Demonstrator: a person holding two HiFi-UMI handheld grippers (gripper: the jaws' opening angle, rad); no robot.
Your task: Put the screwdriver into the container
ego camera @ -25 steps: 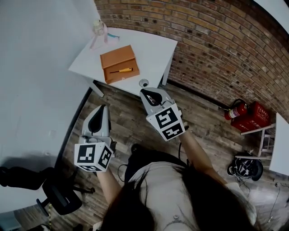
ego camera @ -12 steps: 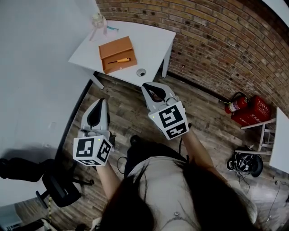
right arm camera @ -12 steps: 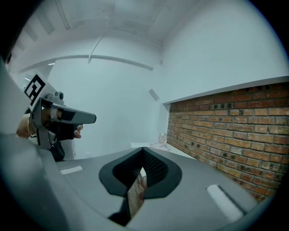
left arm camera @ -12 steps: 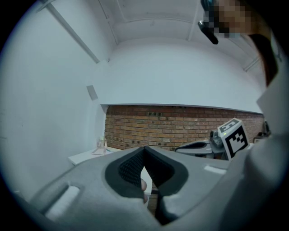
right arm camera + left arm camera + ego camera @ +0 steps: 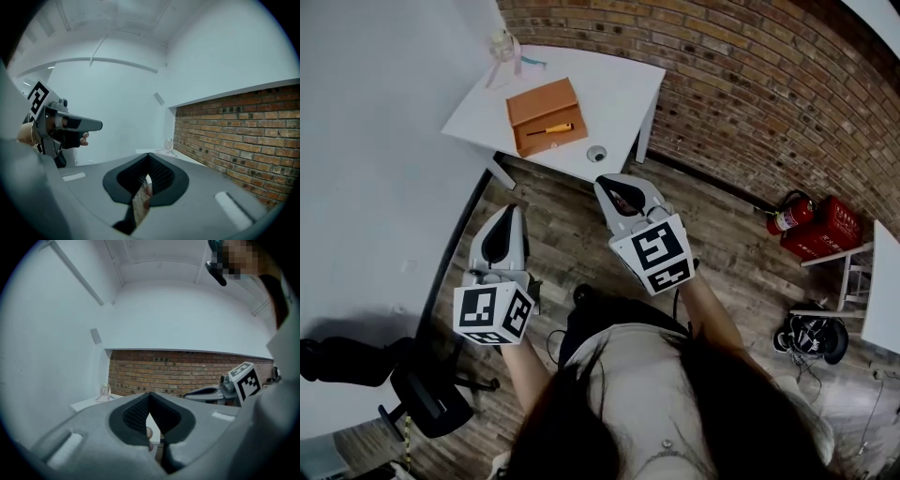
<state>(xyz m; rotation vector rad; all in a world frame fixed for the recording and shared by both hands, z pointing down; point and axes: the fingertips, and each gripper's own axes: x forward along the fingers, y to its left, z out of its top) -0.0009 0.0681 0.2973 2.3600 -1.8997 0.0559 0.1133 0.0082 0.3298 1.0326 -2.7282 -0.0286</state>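
The screwdriver (image 5: pixel 549 129) lies inside the open orange container (image 5: pixel 539 100) on the white table (image 5: pixel 614 89). Its long axis runs across the head view, yellow handle to the right and dark shaft pointing left. The left gripper (image 5: pixel 511 210) and right gripper (image 5: pixel 603 181) hover over wooden floor (image 5: pixel 572 244), each with jaws closed together, empty

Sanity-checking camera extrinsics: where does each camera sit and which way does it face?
Head view: on the head, steeply down at table, container, floor; shows hair, forearms, left gripper, right gripper.
Left gripper view: on left gripper, along its shut jaws toward brick wall; right gripper at right.
Right gripper view: on right gripper, along shut jaws; left gripper, hand at left.
Shared: gripper views both see brick wall, table.
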